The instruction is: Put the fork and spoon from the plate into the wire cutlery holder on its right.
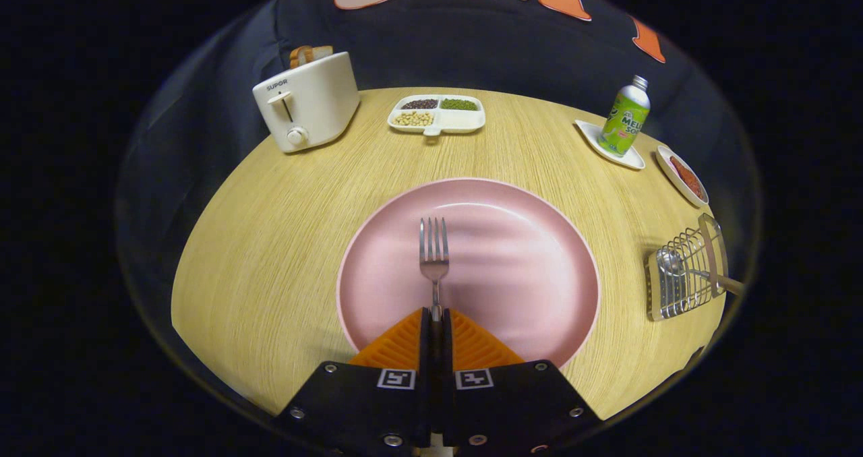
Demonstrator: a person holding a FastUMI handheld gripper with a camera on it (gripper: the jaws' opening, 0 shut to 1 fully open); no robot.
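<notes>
Your tongs (435,317) are clamped on the silver metal fork (434,251), its handle between the fingers, tines pointing to twelve over the round pink plate (539,295). The wire cutlery holder (684,275) sits at three, apparently with the spoon (674,263) inside.

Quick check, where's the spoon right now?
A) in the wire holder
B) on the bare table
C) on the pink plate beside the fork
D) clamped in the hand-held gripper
A: the spoon lies in the wire cutlery holder, while the hand-held gripper is shut on the fork over the pink plate.
</notes>
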